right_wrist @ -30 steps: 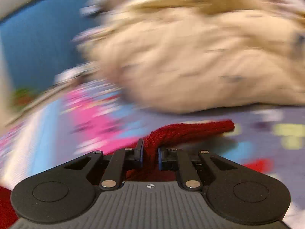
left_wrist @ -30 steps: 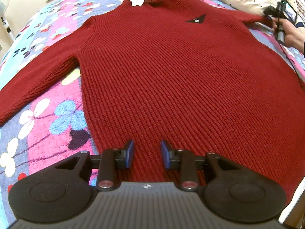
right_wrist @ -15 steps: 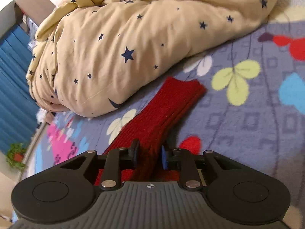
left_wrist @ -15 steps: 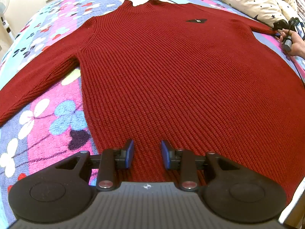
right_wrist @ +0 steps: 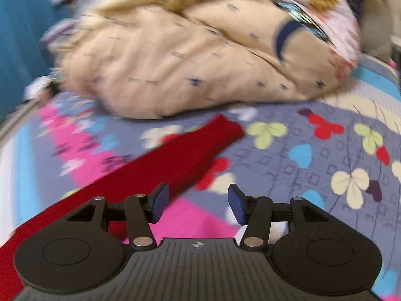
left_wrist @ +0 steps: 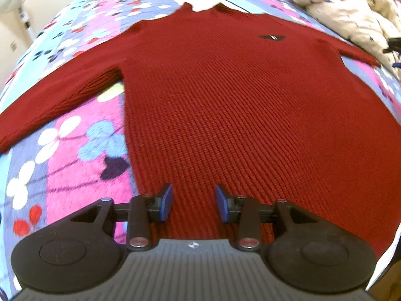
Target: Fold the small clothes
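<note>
A dark red knitted sweater [left_wrist: 225, 105] lies flat and face up on the flowered bedspread [left_wrist: 75, 165], with a small black badge [left_wrist: 272, 37] on its chest and both sleeves spread out. My left gripper [left_wrist: 193, 202] hovers over the sweater's hem, its jaws opening, its blue pads apart and nothing pinched between them. In the right wrist view the sweater's sleeve [right_wrist: 180, 160] lies flat on the bedspread, running up to its cuff. My right gripper [right_wrist: 198, 204] is above and to the right of the sleeve, jaws opening, with only bedspread showing between them.
A bundled cream duvet [right_wrist: 190, 60] with dark stars lies just beyond the sleeve's cuff, also at the top right of the left wrist view as the duvet [left_wrist: 351, 17]. The bed's near edge [left_wrist: 391, 250] shows at lower right. A blue curtain [right_wrist: 22, 40] hangs at far left.
My right gripper let go of the sleeve, opened wide and drew back up and to the right; the sleeve now lies flat. My left gripper's jaws spread a little wider.
</note>
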Motion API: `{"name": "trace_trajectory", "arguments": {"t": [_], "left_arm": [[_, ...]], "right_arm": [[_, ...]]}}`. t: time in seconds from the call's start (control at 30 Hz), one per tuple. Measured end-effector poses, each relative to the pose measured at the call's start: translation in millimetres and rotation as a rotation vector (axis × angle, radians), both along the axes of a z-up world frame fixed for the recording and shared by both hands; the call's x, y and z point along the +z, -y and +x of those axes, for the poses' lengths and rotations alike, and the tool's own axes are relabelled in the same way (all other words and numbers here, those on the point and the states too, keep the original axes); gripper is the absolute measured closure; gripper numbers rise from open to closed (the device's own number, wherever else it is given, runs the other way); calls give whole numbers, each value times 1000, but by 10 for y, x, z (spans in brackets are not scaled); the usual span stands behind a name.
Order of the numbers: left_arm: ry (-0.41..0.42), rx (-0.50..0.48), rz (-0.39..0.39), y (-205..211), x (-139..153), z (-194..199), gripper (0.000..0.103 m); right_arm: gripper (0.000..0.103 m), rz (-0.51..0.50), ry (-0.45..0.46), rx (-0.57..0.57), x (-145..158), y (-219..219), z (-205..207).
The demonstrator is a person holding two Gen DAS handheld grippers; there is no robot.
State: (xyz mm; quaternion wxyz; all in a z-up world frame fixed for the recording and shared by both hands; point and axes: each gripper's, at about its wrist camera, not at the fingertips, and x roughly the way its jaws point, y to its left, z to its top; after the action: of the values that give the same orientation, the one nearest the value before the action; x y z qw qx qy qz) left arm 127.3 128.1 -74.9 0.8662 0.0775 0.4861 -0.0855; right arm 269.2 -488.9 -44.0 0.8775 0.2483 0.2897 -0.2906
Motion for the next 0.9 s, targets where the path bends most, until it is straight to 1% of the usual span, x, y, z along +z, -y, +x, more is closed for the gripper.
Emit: {"name": "trace_trajectory", "arguments": {"t": [0.07,0.17,0.27,0.33,0.37,0.43,0.47,0.53,0.67,0.73,0.83,0.9], "left_arm": [[14,22,-10,-23,65,-65,57],[31,73,-35,-105,163,-197,57],[27,139,-86,-218,234,-328,57],[22,180,-135,-292,274,-419,56],[15,200,-161,-323,281,-453,56],[-5,236,-201,-380,282,-534,55],[-13,247,-205,-392,279,-567,54],[-44,269,-201,-436,245,-611,54],[-138,315,-196,-530,124,-684,54],[-169,318,-210,-554,77,-707,54],[-189,311,-228,-563,34,-743,54],[-189,302,-214,-534,26,-757,53]], "right_arm": [[48,9,43,116,185,-199,-193],[44,38,74,297,370,-503,-476],[39,80,53,448,405,-752,-752],[38,118,23,525,306,-861,-945],[37,135,5,549,239,-896,-1025],[38,169,-83,573,38,-931,-1147],[38,184,-133,580,-45,-939,-1172],[37,188,-176,617,-147,-948,-1217],[37,80,-280,696,-301,-1046,-1267],[37,41,-325,701,-390,-1062,-1323],[37,20,-337,711,-439,-1099,-1442],[37,-3,-342,722,-442,-1152,-1477]]}}
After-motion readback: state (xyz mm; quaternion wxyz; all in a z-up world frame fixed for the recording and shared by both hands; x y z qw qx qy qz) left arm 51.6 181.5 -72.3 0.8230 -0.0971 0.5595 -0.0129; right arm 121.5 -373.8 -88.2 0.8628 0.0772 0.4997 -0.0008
